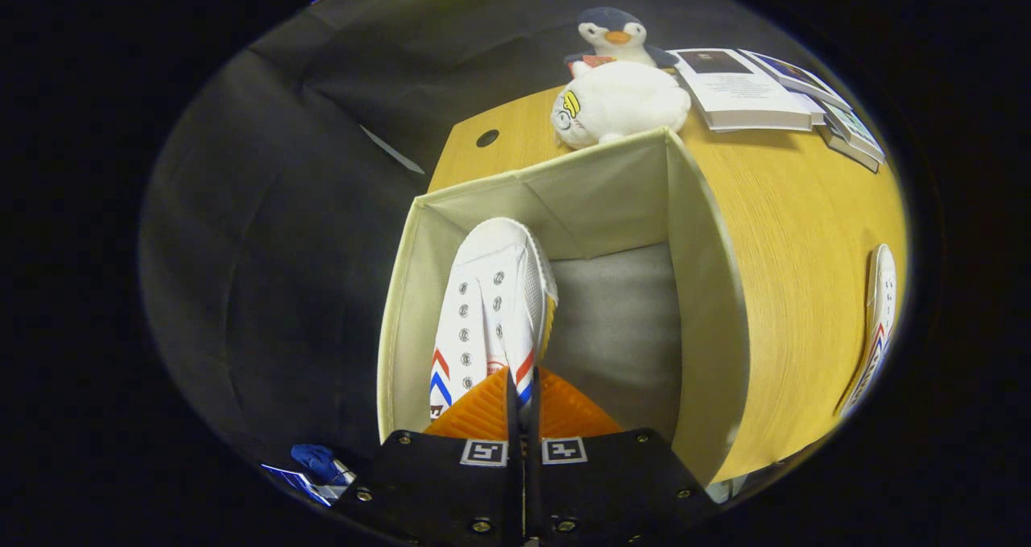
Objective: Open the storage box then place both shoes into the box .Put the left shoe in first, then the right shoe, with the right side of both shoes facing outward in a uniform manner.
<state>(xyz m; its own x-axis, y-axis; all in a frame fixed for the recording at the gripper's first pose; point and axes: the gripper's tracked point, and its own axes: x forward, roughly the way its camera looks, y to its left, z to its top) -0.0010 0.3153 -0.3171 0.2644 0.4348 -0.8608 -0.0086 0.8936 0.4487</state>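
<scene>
Now tool (522, 398) clamped on shoe (491, 313), over box (709, 289)

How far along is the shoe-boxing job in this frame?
Done: the storage box stands open on the table. In hand: the tongs are shut on the first shoe, holding it inside the box against its left wall, toe pointing away. Left: release it, then fetch the second shoe, which lies on the table to the right of the box.

The gripper camera is looking steeply down, from close above, into the open box (709, 289) on the table (805, 233).
</scene>
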